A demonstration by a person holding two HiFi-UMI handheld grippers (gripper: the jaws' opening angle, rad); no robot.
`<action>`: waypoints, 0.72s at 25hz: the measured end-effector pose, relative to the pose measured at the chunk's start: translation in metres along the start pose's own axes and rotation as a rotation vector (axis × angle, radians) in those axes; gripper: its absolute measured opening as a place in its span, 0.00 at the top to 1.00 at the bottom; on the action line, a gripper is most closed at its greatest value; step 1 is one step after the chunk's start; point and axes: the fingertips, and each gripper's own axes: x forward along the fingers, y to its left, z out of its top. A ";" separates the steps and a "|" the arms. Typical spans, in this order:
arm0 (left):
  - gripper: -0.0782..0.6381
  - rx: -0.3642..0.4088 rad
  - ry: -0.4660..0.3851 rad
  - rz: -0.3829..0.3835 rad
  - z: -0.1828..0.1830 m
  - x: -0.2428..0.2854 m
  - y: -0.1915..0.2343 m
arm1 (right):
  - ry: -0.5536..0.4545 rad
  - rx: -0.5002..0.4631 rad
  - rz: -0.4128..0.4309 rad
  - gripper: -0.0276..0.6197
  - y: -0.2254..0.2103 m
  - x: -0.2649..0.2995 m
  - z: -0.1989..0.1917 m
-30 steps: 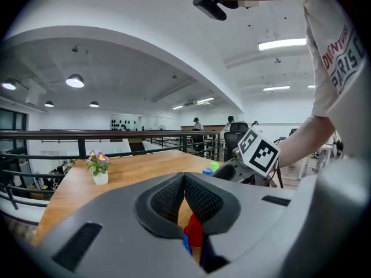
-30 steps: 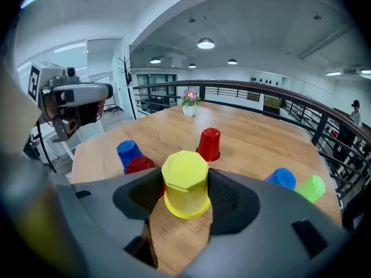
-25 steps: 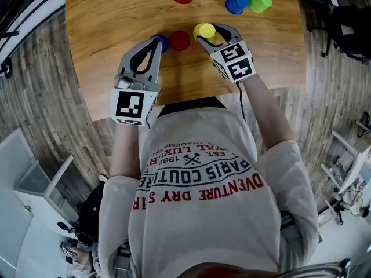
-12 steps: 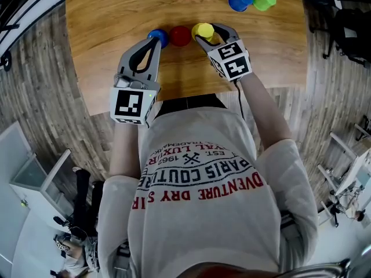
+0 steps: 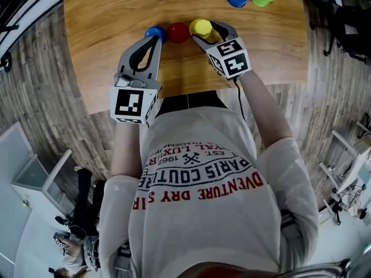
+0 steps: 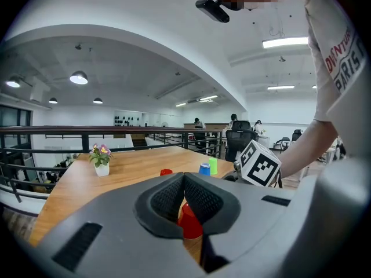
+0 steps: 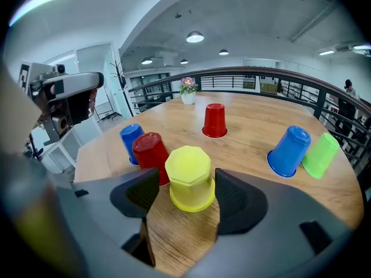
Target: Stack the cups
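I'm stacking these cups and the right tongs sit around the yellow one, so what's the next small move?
Probably close the right tongs on the yellow cup: they have just been opening, it stands upside down between them ungripped, beside the red cup.

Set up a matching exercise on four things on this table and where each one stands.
1 yellow cup
2 green cup
3 lone red cup
4 flowerpot

a at the table's far end
b beside the right blue cup
c between the fingers of the right gripper
d standing alone, beyond the yellow cup

Pairs: 1-c, 2-b, 3-d, 4-a. Those fingers have just been opening.
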 end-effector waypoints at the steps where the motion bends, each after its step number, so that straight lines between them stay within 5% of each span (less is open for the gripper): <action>1: 0.87 0.001 -0.003 -0.006 0.001 0.001 -0.002 | -0.010 0.004 -0.006 0.50 -0.001 -0.003 0.000; 11: 0.87 0.031 -0.042 -0.051 0.019 0.009 -0.014 | -0.143 0.022 -0.039 0.50 -0.015 -0.043 0.042; 18: 0.87 0.049 -0.066 0.008 0.042 0.026 0.002 | -0.132 -0.037 -0.020 0.50 -0.053 -0.030 0.083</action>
